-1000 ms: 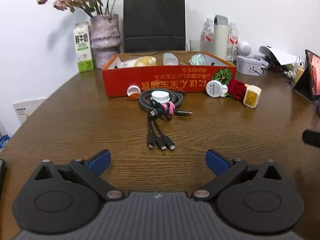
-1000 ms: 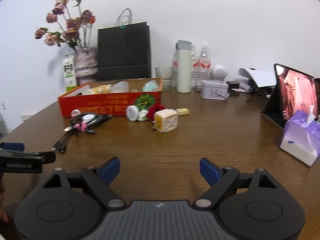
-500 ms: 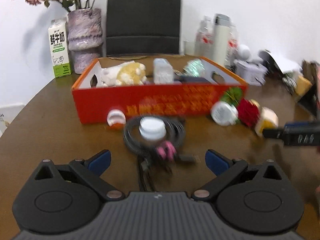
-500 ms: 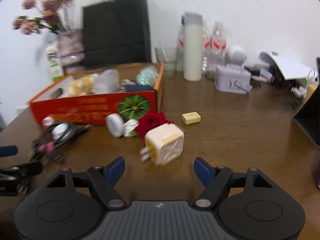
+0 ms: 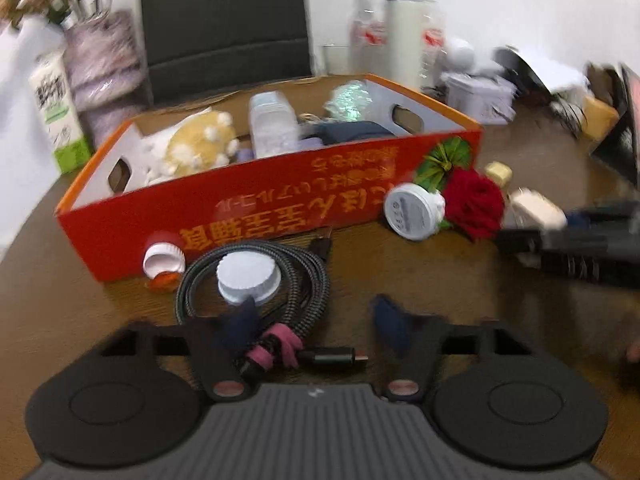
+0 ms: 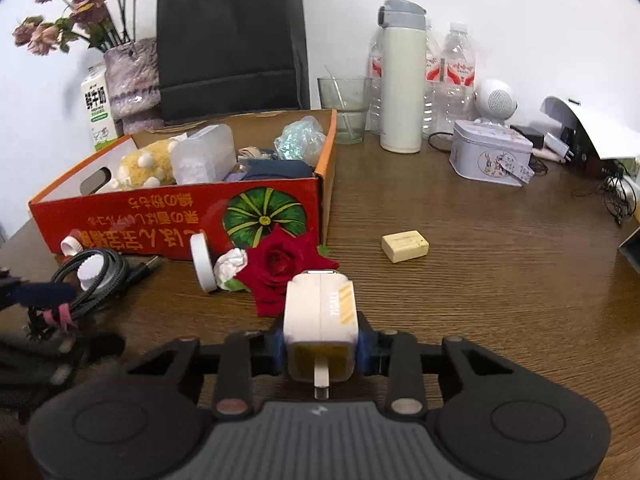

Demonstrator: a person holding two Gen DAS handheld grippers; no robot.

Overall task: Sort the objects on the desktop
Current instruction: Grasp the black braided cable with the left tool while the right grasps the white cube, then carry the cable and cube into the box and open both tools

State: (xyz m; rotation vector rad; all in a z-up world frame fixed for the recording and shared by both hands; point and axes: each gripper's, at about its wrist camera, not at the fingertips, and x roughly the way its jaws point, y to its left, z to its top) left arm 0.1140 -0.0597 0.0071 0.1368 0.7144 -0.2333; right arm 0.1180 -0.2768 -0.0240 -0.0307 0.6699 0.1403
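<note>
My right gripper is shut on a cream and yellow charger plug, just in front of a red fabric rose. My left gripper stands over the pink-tied end of a coiled black cable with a white cap resting on it; its blue fingers are partly closed around the tie, blurred. The red cardboard box holds a plush toy, a plastic container and other items. It also shows in the right wrist view.
A round white tin and a small red-and-white cap lie against the box front. A yellow eraser lies on the wooden table. Bottles, a thermos, a glass, a tin box, a vase and a black bag stand behind.
Both grippers moved forward toward the box. My right gripper closed on the charger plug. My left gripper's fingers narrowed over the cable's pink tie.
</note>
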